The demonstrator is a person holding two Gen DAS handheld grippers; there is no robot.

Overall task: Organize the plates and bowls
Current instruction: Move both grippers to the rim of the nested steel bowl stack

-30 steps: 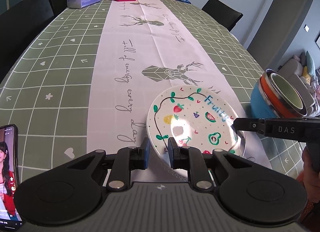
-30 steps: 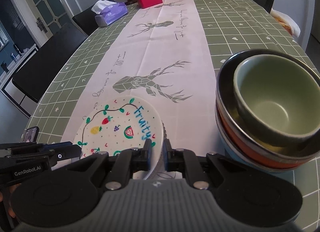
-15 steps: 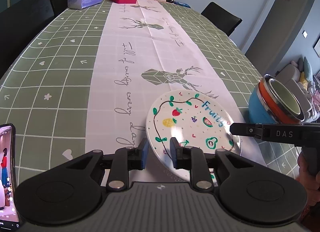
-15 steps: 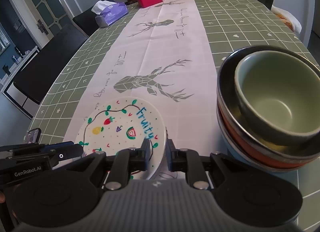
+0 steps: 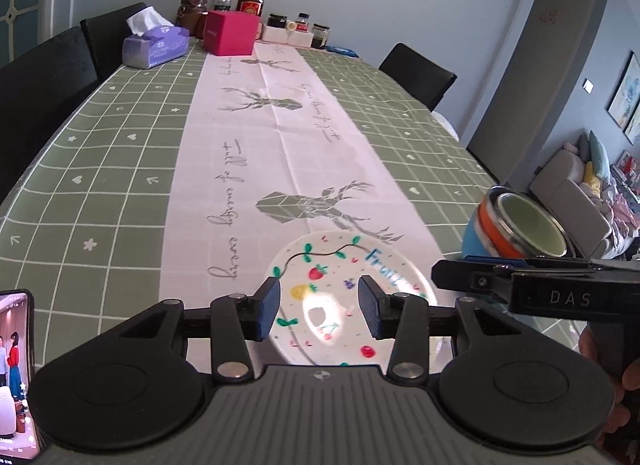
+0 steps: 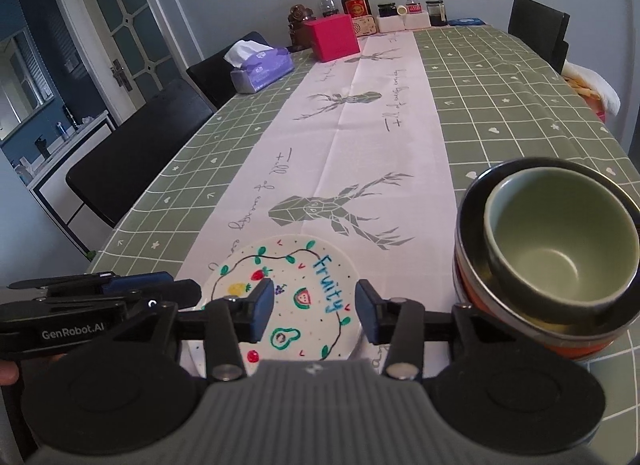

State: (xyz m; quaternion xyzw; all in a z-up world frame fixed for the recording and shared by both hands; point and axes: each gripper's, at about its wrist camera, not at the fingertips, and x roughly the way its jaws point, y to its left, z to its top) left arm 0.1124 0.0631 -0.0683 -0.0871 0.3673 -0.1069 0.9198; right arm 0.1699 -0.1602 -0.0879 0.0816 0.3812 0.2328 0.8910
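A white plate (image 5: pixel 344 265) painted with fruit and the word "Fruity" lies flat on the pale table runner. My left gripper (image 5: pixel 319 283) hovers over its near edge, jaws opening, blue pads clear of the rim on both sides. My right gripper (image 6: pixel 314 285) hangs over the same plate (image 6: pixel 296 265) from the other side, jaws also opening, gripping nothing. Right of the plate stands a stack of bowls (image 6: pixel 552 249), a green bowl nested in a steel and an orange one. In the left wrist view the bowl stack (image 5: pixel 516 225) sits behind the right gripper's body.
A phone (image 5: pixel 14 365) with a lit screen lies at the near left. At the table's far end stand a tissue box (image 5: pixel 154 47), a pink box (image 5: pixel 230 33), bottles and jars. Black chairs (image 6: pixel 132 161) line the table's sides.
Both grippers were nearly shut at the plate's near rim; their jaws have now spread wide apart. Both have lifted a little and tilted up, and the plate stays on the runner.
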